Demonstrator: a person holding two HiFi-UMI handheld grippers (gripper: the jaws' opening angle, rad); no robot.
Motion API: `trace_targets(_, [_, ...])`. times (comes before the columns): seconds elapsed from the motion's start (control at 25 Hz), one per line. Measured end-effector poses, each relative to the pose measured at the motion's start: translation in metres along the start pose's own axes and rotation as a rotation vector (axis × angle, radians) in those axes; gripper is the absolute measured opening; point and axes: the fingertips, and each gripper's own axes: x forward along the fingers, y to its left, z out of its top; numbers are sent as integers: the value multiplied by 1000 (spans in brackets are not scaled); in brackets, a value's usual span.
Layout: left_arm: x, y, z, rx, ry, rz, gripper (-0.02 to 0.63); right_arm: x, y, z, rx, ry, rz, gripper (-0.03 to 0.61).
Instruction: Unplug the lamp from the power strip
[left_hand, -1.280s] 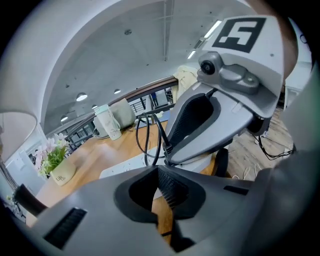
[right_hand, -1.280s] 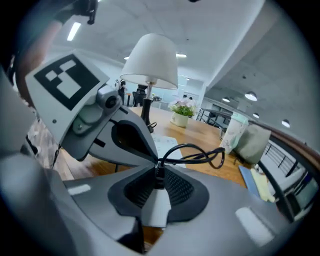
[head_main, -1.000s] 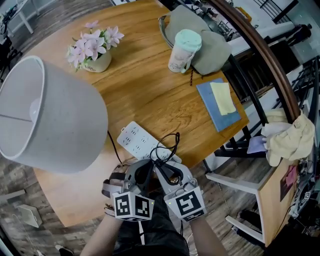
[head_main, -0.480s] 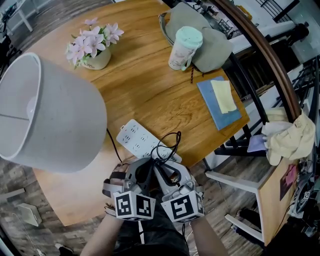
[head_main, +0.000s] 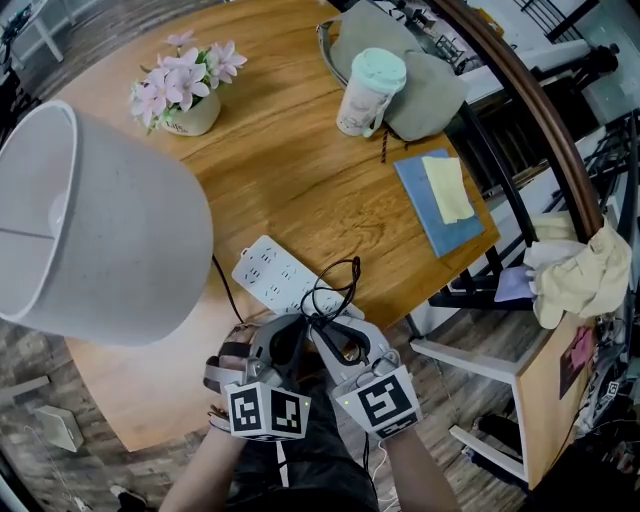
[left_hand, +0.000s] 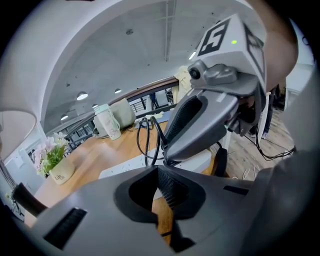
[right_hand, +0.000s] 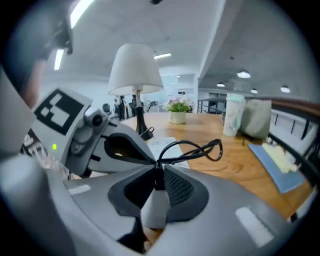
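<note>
The lamp's big white shade (head_main: 100, 225) fills the left of the head view; the lamp (right_hand: 136, 70) stands on its dark stem in the right gripper view. The white power strip (head_main: 275, 275) lies near the round wooden table's front edge. My right gripper (right_hand: 159, 172) is shut on the lamp's white plug (right_hand: 155, 207), and its black cord (right_hand: 200, 150) loops out over the strip (right_hand: 167, 146). The plug looks clear of the strip. My left gripper (left_hand: 157, 170) is shut and holds nothing, right beside the right gripper (left_hand: 210, 115). Both grippers hide the plug in the head view.
A pot of pink flowers (head_main: 185, 95) stands at the table's back left. A cup with a mint lid (head_main: 370, 95) and a grey bag (head_main: 410, 70) are at the back right. A blue notebook (head_main: 440, 205) lies near the right edge. Beyond it are dark chair frames and a cloth-draped cabinet (head_main: 580, 275).
The right gripper's marker cube has rocked slightly down and then to the right. The left gripper, the cord loops and the power strip stay where they were.
</note>
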Motion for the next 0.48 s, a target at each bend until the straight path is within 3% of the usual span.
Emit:
trace_targets(0.08, [0, 0, 0, 0, -4, -3, -5, -1, -2, 1, 42, 2, -5, 67])
trace_targets(0.2, [-1, 0, 0, -4, -9, -2, -5, -1, 3, -1, -109, 54, -33, 66])
trace_targets(0.24, [-1, 0, 0, -3, -11, -1, -5, 0, 4, -2, -110, 54, -24, 66])
trace_targets(0.36, [0, 0, 0, 8, -9, 1, -6, 0, -2, 1, 21, 16, 0, 67])
trace_targets(0.48, [0, 0, 1, 6, -15, 3, -6, -1, 1, 3, -17, 34, -26, 66])
